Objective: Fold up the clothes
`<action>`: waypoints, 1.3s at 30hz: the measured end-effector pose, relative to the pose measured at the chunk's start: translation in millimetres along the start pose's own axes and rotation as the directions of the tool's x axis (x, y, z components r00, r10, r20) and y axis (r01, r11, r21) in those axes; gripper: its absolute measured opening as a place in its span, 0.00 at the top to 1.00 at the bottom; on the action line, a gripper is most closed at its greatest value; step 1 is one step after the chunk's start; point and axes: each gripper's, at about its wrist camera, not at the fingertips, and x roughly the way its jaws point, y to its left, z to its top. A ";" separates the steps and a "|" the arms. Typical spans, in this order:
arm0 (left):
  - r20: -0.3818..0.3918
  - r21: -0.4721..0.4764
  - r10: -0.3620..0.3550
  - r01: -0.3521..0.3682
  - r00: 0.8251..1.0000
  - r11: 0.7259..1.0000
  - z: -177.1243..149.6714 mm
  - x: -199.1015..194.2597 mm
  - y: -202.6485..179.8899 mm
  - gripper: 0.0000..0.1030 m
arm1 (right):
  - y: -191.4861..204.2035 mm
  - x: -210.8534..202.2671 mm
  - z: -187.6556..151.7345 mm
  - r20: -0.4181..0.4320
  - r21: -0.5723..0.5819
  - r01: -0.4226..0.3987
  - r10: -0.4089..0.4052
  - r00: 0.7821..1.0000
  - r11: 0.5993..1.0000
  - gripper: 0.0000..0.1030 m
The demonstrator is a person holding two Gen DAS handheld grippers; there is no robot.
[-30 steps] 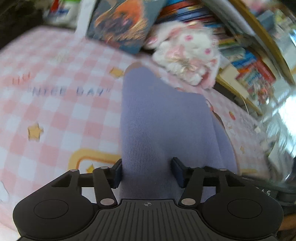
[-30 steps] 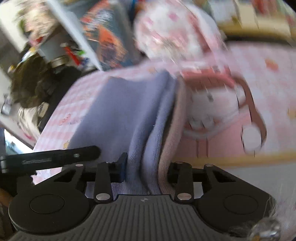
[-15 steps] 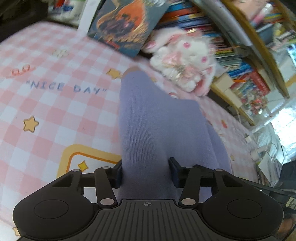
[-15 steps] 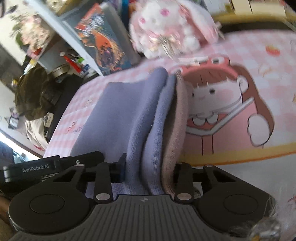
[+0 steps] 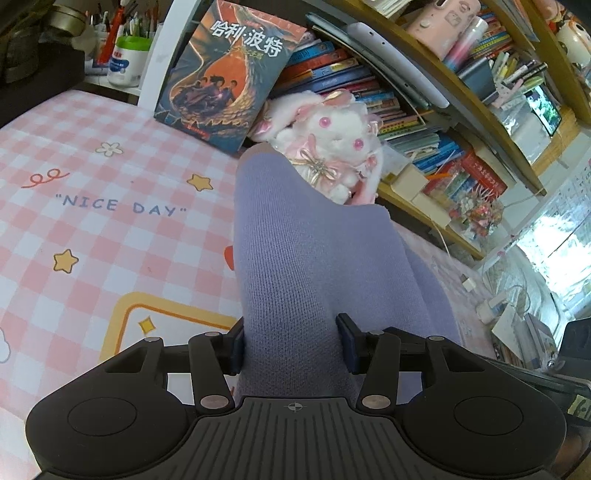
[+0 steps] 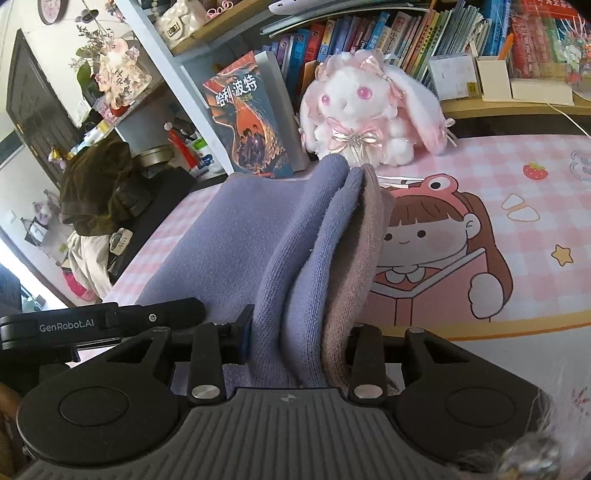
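Left wrist view shows one left gripper (image 5: 293,341) with its two jaws clenched on a single lavender knit garment (image 5: 314,266), which runs forward from between the fingers and rises above one pink checked mat (image 5: 92,236) printed with "NICE DAY" and stars (three yellow stars show in this view). Beyond the cloth's far end stand one plush rabbit (image 5: 332,147) and one book with a dragon cover (image 5: 225,74), the book leaning upright at the mat's far edge, just left of the rabbit. One white jar with a green lid (image 5: 127,61) sits further back on the left.

Right wrist view shows one right gripper (image 6: 299,338) whose two jaws are likewise clamped on the garment (image 6: 229,236). Here the cloth is gathered into three layers between the fingers: two lavender folds on the left and one mauve-pink fold on the right. To the left of these, a broad flat panel of the same garment spreads toward the left gripper (image 6: 110,321), whose black body is just beside the right one. The mat (image 6: 517,177) shows one cartoon girl in a frog hat, one strawberry and one star. The rabbit (image 6: 369,110) and the book (image 6: 255,122) stand behind the cloth, below one row of shelved books (image 6: 406,33).
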 end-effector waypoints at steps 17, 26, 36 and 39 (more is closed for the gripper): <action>-0.033 0.054 -0.039 0.041 0.999 0.998 -14.4 13.4 -44.0 0.54 | -30.3 -41.4 -11.0 0.033 0.043 0.031 -0.032 0.999 0.999 0.67; -0.069 0.125 -0.086 0.094 0.994 0.988 -14.8 28.0 -74.3 0.54 | -54.0 -68.7 -15.3 0.083 0.096 0.073 -0.081 0.993 0.993 0.67; -0.100 0.144 -0.127 0.141 0.987 0.980 -18.0 35.1 -80.2 0.54 | -59.5 -79.8 -21.0 0.101 0.127 0.116 -0.129 0.987 0.985 0.67; -0.110 0.146 -0.142 0.157 0.984 0.977 -17.5 36.7 -78.0 0.54 | -57.6 -80.6 -22.9 0.103 0.134 0.130 -0.145 0.984 0.982 0.67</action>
